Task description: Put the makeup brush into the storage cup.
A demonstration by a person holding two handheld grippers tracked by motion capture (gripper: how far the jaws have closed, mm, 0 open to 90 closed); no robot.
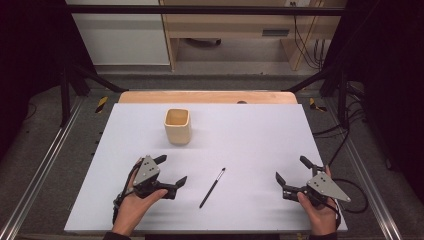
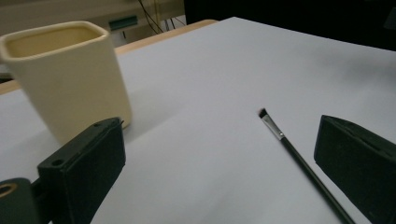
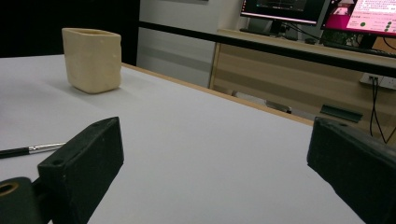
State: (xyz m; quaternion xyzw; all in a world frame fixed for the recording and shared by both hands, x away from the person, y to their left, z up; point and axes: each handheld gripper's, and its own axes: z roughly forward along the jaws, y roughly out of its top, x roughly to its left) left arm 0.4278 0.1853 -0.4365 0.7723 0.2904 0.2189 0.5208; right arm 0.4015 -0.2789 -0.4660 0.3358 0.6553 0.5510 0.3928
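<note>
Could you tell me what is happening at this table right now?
A person holds a gripper in each hand over a white table. The left gripper and right gripper are both open and hold nothing. A thin black brush lies flat between them, untouched. A cream cup stands upright farther back, apart from the brush.

From the high view I get even overhead light on the pale lavender desk (image 1: pixel 260 150), while the surroundings beyond its left and right edges fall nearly black. Shadows are soft: a faint one beside the cream square ceramic cup (image 1: pixel 177 126). That picture is slightly grainy. In my left gripper view the cup (image 2: pixel 65 79) and the near black jaws are blurred, and the thin black brush (image 2: pixel 299 158) is softly focused. In my right gripper view the bright monitors (image 3: pixel 322 14) glare.
</note>
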